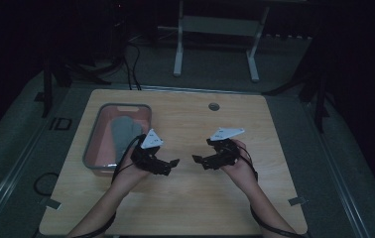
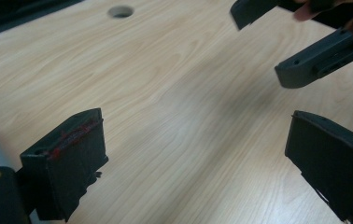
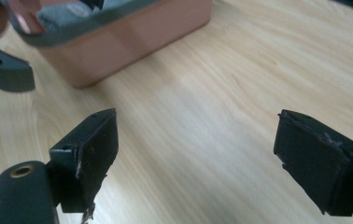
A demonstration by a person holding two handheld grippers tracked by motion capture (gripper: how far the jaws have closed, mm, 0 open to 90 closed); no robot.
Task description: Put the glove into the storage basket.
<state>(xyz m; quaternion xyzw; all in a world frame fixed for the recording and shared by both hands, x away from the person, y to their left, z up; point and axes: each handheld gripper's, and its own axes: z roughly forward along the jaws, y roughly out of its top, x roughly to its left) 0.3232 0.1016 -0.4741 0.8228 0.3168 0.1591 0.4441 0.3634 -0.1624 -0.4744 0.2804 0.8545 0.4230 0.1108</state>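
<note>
Both grippers hover low over the bare tabletop [image 1: 185, 208], tips facing each other across a gap. The left gripper [image 1: 168, 166] has its fingers [image 2: 67, 163] spread wide and holds nothing; the right gripper [image 1: 200, 159] likewise stands wide open and empty. Farther back and to the left sits the bin [image 1: 92, 151], long axis running away from the person, with a grey cloth [image 1: 122, 133] lying inside. The bin is just beside the left hand [image 1: 131, 171], making that gripper the nearer one.
</note>
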